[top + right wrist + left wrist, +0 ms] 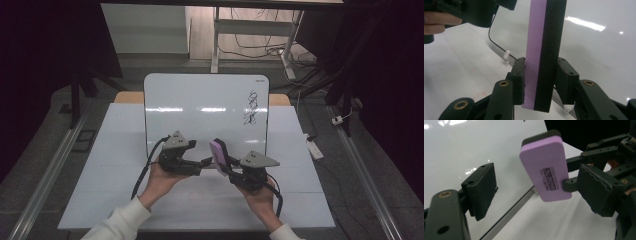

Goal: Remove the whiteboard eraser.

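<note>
Near the whiteboard's (pixel 200 107) lower edge, the right gripper (pixel 537 82) pinches the purple eraser (pixel 545 50) upright; the left gripper (pixel 536 195) waits alongside, jaws spread. Held only by its bottom end, the eraser might pivot when pressed sideways.

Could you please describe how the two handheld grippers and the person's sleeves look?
Both the left gripper and the right gripper are black, built of jointed links with brass-coloured rivets. Each carries a grey three-cornered plate on top and trails a black cable. Their fingers are flat black blocks with a rough textured face. The sleeves are white.
</note>
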`<state>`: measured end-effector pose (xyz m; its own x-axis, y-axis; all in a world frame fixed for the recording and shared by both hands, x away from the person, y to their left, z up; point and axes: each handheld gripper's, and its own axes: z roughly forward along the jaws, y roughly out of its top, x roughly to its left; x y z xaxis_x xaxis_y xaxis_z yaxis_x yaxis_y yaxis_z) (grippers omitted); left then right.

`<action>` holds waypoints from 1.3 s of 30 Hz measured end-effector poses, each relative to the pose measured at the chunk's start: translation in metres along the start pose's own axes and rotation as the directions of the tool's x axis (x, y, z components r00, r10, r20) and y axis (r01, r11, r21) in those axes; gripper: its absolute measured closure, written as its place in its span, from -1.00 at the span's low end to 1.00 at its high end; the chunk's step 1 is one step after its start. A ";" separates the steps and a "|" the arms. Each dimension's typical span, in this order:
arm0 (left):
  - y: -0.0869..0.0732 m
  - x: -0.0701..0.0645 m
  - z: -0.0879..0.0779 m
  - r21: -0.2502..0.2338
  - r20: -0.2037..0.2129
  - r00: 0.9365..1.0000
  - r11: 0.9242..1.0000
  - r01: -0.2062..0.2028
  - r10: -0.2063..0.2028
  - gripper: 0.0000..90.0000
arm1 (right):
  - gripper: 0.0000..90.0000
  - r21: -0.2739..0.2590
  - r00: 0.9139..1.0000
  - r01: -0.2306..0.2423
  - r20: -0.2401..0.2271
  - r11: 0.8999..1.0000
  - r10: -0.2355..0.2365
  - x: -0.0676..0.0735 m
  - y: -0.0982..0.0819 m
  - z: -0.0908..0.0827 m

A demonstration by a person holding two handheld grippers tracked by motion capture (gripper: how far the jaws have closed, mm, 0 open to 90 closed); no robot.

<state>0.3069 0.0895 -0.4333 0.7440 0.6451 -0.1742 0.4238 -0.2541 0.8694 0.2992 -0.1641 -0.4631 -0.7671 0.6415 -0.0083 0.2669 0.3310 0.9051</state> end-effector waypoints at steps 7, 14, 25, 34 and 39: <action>0.002 0.000 0.009 0.008 0.029 0.999 1.000 0.015 -0.016 -0.58 | 0.40 -0.011 0.999 0.029 -0.036 1.000 -0.029 0.003 -0.001 0.002; 0.003 0.003 0.015 0.013 0.072 0.997 0.999 0.035 -0.036 -0.50 | 0.40 -0.030 0.995 0.062 -0.077 0.998 -0.064 0.006 -0.001 0.002; 0.004 0.003 0.018 0.015 0.138 0.988 0.998 0.066 -0.068 -0.17 | 0.41 -0.048 0.985 0.129 -0.113 0.991 -0.133 0.008 0.001 0.001; 0.003 0.000 0.021 -0.005 0.076 0.992 0.995 0.101 -0.101 -0.13 | 0.17 -0.008 0.985 0.171 -0.012 0.985 -0.171 0.012 0.000 0.004; 0.005 0.004 0.021 -0.031 0.049 0.987 0.988 0.152 -0.150 -0.13 | -0.06 0.033 0.928 0.295 0.227 0.955 -0.294 0.041 -0.002 0.000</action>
<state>0.3225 0.0753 -0.4396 0.6963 0.6400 -0.3250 0.5155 -0.1308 0.8468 0.2671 -0.1384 -0.4647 -0.6584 0.6552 -0.3704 0.0483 0.5279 0.8479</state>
